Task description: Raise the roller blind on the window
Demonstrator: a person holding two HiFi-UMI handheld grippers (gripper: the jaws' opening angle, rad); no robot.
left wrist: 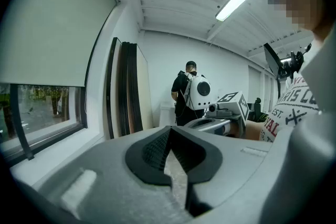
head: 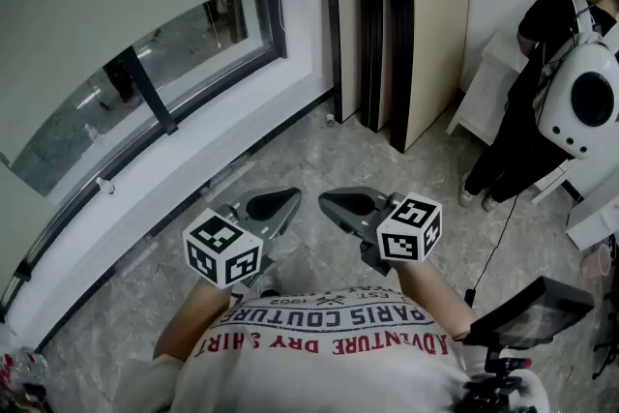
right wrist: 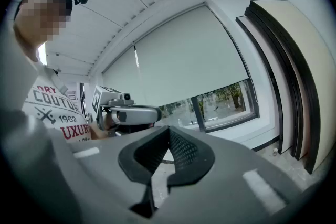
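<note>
The pale roller blind (head: 126, 5) hangs over most of the window at the upper left. A strip of glass (head: 145, 82) shows below its bottom edge. It also appears in the left gripper view as the blind (left wrist: 47, 34) and in the right gripper view as the blind (right wrist: 184, 60). I hold both grippers at waist height, well short of the window. My left gripper (head: 280, 201) and my right gripper (head: 334, 201) point toward each other, tips a little apart. Both are shut with nothing between the pads, as seen at the left gripper (left wrist: 169, 131) and the right gripper (right wrist: 169, 131).
A white sill (head: 174, 169) runs under the window. Dark and beige panels (head: 387, 24) lean against the far wall. Another person in black with a white backpack (head: 571, 102) stands at the right by white furniture (head: 484, 92). A dark screen on a stand (head: 532, 309) is at the lower right.
</note>
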